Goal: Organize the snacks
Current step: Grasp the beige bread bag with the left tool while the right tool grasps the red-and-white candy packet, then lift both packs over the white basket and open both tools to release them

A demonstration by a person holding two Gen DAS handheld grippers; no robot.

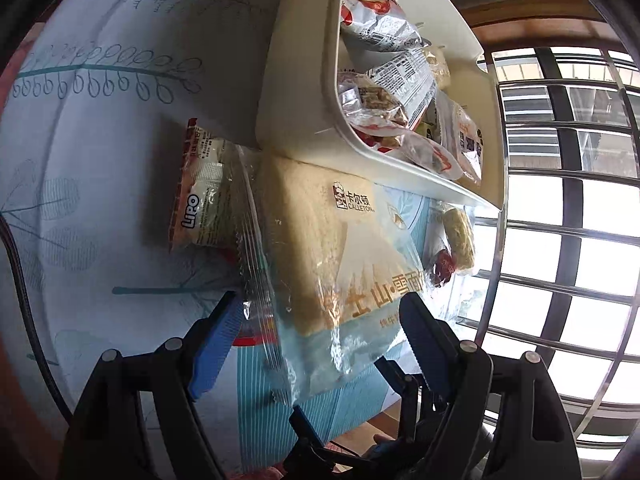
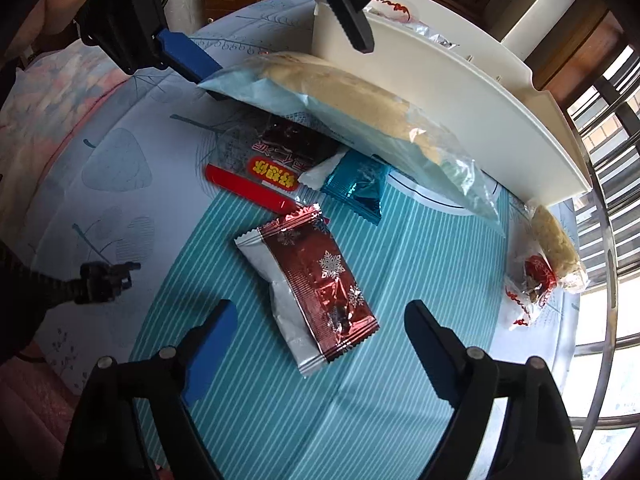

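Observation:
A big clear bag of pale bread [image 1: 320,232] lies tilted against the white bin [image 1: 296,80], over smaller packets. My left gripper [image 1: 320,300] is open and straddles the bag's near end, the blue pad [image 2: 188,56] at the bag's edge and the black finger clear above the bread [image 2: 340,88]. A red foil packet with snowflakes [image 2: 316,280] lies flat on the striped teal cloth. My right gripper [image 2: 320,306] hangs open over its near end, both fingers apart from it. The bin holds several wrapped snacks [image 1: 384,92].
A LIPO packet [image 1: 200,192] lies left of the bread. A teal packet [image 2: 356,188] and a dark packet with a red strip [image 2: 280,152] sit partly under the bag. A clear cracker packet [image 2: 556,252] rests near the table's rim by the barred window. A black cable [image 2: 104,280] lies at left.

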